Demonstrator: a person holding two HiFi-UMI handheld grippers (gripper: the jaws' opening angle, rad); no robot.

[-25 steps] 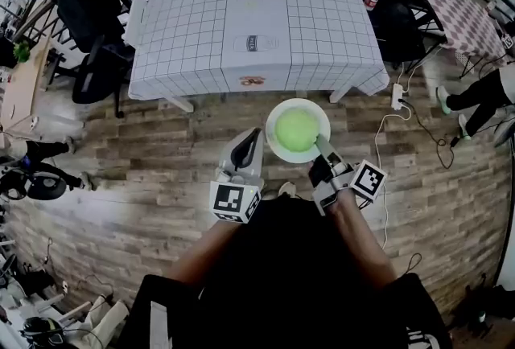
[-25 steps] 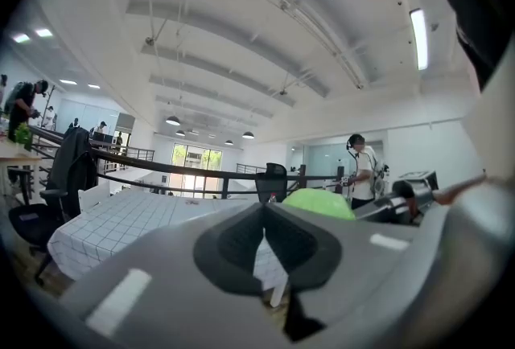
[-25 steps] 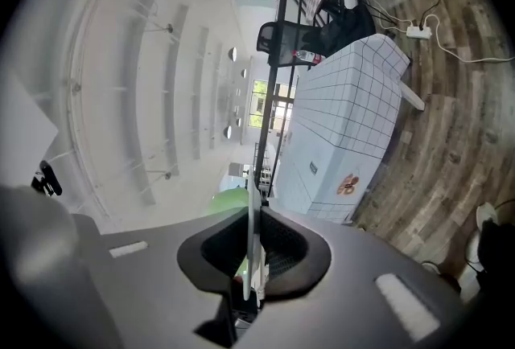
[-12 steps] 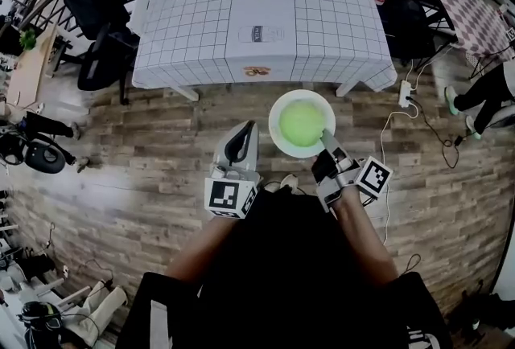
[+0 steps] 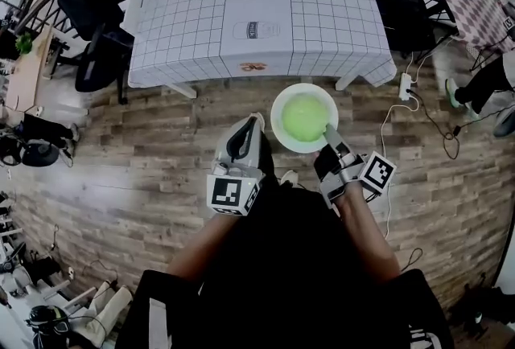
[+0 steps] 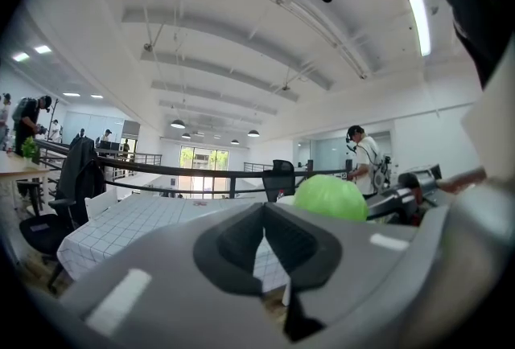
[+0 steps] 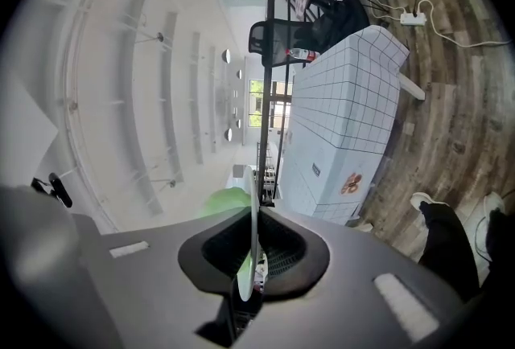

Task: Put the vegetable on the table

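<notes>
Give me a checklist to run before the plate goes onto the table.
1. Right gripper on plate rim: ok, the rim is between its jaws, which are closing.
2. Vegetable on plate: ok.
3. Left gripper empty: ok, jaws together.
4. Table near edge free of things: ok.
5. Plate over table: not ok, it hangs over the floor, short of the edge.
6. Plate level: cannot tell.

our right gripper point(image 7: 255, 215) jaws are closing on the white plate point(image 7: 245, 281) rim; green vegetable point(image 7: 219, 201) behind, checked table point(image 7: 346, 114) beyond.
</notes>
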